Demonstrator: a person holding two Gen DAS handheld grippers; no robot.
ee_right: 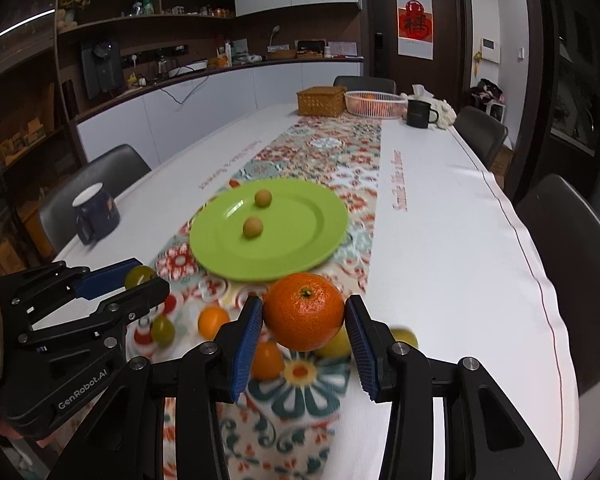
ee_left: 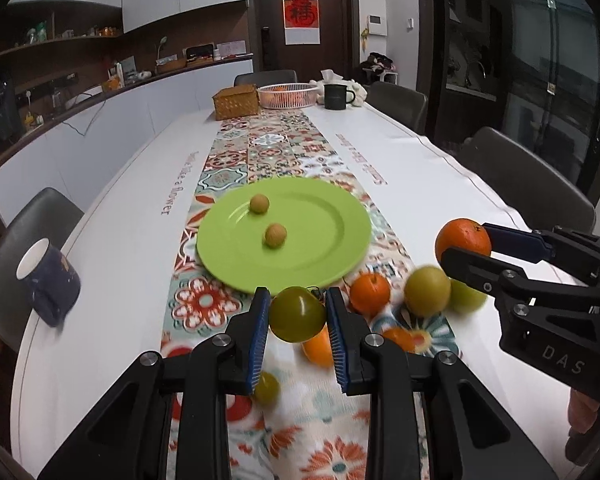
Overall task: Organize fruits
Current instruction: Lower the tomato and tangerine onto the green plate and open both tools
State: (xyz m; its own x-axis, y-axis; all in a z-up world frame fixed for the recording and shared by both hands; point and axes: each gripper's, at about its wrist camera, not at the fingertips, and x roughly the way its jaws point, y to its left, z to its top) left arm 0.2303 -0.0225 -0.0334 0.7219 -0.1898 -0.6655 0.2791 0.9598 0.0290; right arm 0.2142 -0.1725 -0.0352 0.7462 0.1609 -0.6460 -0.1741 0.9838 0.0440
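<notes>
- Two small tan fruits (ee_left: 275, 235) sit on green plate (ee_left: 300, 268); task looks barely started.
- Left gripper (ee_left: 298, 316) is clamped on a green fruit (ee_left: 297, 313), lifted just short of the plate.
- Right gripper (ee_right: 304, 318) pinches a tangerine (ee_right: 304, 311), also near the plate's edge.
- Roughly six loose fruits (ee_left: 427, 290) lie on the table runner (ee_left: 284, 148): three orange, three greenish; blur makes the count unsure.
- One blue mug (ee_left: 48, 280) at left.

The green plate (ee_left: 324, 240) looks like shiny, smooth plastic. The orange (ee_right: 304, 312) has bumpy, dimpled skin; the green fruit (ee_left: 297, 314) is smooth and glossy. At twelve o'clock sits a woven basket (ee_left: 236, 102).
</notes>
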